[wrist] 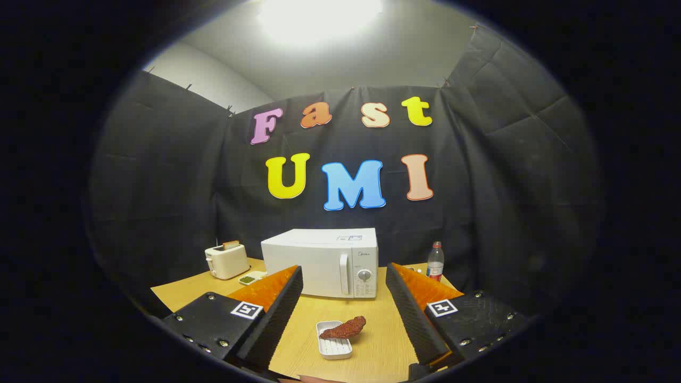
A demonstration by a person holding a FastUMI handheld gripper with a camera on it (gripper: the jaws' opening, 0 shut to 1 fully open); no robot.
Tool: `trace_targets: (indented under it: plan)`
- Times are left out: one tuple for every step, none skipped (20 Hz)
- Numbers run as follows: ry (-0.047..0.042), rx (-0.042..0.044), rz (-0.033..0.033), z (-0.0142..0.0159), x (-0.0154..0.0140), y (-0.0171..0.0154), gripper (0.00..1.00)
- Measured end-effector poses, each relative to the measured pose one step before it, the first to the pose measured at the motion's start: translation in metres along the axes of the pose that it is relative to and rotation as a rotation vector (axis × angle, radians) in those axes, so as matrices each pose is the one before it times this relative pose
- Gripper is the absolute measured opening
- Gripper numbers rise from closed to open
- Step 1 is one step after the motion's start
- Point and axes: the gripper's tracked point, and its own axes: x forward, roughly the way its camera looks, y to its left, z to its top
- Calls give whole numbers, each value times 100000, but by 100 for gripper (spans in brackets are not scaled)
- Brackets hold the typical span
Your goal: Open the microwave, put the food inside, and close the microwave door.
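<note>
While microwave (320, 261) door sits shut, we hold gripper (343, 298) with 2 fingers spread wide, gripping nothing. Door handle (344, 274) stands vertical, straight ahead beyond fingertips, just left of control dial (364, 275). Food (343, 327) lies across small white tray (333, 348) on table (383, 346), between fingers, nearer than microwave. We judge door comes first.

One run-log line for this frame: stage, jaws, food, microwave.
stage: start, nothing grasped | gripper: jaws open | food: on small white dish, between jaws | microwave: door closed, beyond
</note>
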Motion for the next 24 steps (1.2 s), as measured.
trace_targets:
  plan:
    - [188, 127, 781, -146, -78, 234, 97]
    - [390, -30, 813, -12, 60, 262, 97]
    - [63, -176, 517, -121, 63, 118, 97]
    - [-216, -411, 35, 77, 45, -3, 97]
    - [-77, -571, -182, -75, 33, 0, 97]
    - [86, -470, -44, -43, -16, 77, 97]
    - [58, -187, 147, -99, -1, 139, 97]
    - [-1, -104, 289, 10, -41, 115, 97]
    - [-38, -84, 89, 7, 55, 51, 97]
    - [-118, -154, 65, 32, -8, 19, 97]
    - [-163, -59, -25, 16, 16, 12, 97]
    - [-111, -18, -44, 71, 16, 30, 97]
    - [-21, 1, 45, -125, -1, -45, 97]
    - [-8, 82, 135, 11, -77, 90, 97]
    - [51, -4, 155, -51, 7, 29, 97]
    - [194, -52, -165, 6, 74, -92, 97]
    - [115, -23, -280, -119, 131, -158, 97]
    - [15, 77, -230, 37, 14, -35, 97]
    - [55, 124, -26, -51, 58, 44, 97]
    - [21, 128, 39, -16, 27, 50, 97]
    - [-54, 96, 8, -36, 73, 17, 97]
    - [19, -28, 30, -18, 82, 52, 97]
    - [164, -106, 41, -95, 182, 11, 97]
    - [148, -54, -40, -60, 168, 45, 97]
